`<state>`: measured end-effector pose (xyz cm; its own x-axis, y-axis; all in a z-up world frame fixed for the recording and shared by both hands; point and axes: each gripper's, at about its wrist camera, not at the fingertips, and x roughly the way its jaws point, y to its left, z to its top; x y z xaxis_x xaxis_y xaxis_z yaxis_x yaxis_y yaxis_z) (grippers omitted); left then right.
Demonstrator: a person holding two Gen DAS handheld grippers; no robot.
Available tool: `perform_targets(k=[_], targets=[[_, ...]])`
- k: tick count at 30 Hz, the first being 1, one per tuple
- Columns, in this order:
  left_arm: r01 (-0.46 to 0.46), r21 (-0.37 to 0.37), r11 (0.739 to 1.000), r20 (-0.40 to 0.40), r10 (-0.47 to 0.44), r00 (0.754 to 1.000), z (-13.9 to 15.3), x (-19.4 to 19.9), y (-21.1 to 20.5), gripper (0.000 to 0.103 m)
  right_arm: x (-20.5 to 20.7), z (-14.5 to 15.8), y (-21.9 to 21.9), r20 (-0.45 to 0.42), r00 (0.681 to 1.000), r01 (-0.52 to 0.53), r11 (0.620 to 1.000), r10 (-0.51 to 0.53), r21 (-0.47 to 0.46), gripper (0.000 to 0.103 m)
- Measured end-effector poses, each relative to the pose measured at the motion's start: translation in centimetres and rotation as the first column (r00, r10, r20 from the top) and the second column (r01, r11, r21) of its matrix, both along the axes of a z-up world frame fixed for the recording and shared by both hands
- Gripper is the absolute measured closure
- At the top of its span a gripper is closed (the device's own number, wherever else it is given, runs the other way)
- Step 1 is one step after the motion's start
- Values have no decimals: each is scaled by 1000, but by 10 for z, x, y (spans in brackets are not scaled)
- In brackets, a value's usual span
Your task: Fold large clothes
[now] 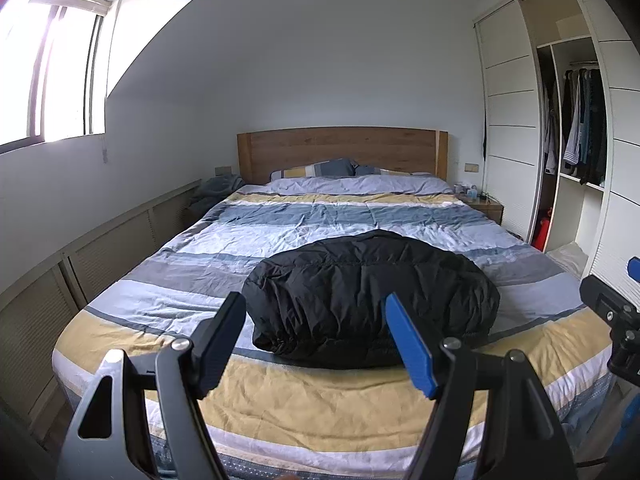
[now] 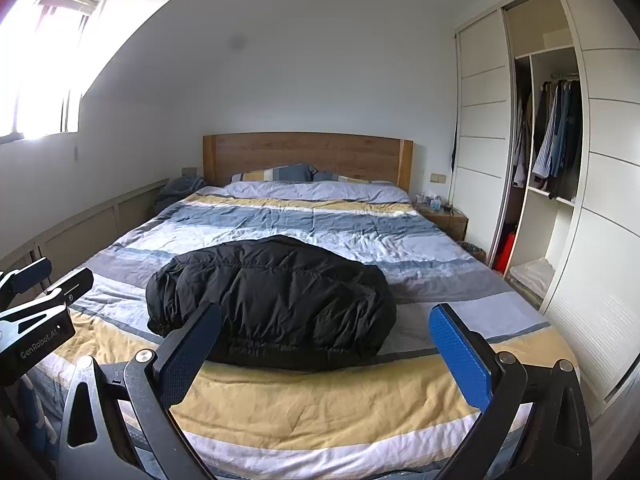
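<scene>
A black puffy jacket (image 1: 370, 296) lies folded in a compact bundle on the striped bed (image 1: 312, 404), near its foot end; the right wrist view shows the same jacket (image 2: 272, 304) left of centre. My left gripper (image 1: 316, 304) hovers in front of the bundle, open, with nothing between its fingers. My right gripper (image 2: 326, 316) is also open and empty, held back from the jacket's near right side. The right gripper's body (image 1: 612, 316) shows at the right edge of the left wrist view, and the left gripper's body (image 2: 36, 312) shows at the left edge of the right wrist view.
The bed has a wooden headboard (image 1: 340, 152) and pillows (image 1: 316, 168) at the far end. An open wardrobe (image 1: 576, 128) with hanging clothes stands on the right, with a nightstand (image 1: 484, 204) beside it. A low cabinet (image 1: 80, 264) runs under the window (image 1: 60, 76) on the left.
</scene>
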<state>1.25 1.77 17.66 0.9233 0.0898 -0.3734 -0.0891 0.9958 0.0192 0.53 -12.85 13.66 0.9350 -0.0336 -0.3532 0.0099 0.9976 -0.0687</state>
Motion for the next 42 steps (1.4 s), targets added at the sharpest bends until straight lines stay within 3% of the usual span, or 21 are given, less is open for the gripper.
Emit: perform_targets(k=[42], targets=[[48, 2, 999, -49, -48, 998, -20, 9, 0, 32, 13, -13, -7, -61, 998, -16, 1000, 17, 19, 1]])
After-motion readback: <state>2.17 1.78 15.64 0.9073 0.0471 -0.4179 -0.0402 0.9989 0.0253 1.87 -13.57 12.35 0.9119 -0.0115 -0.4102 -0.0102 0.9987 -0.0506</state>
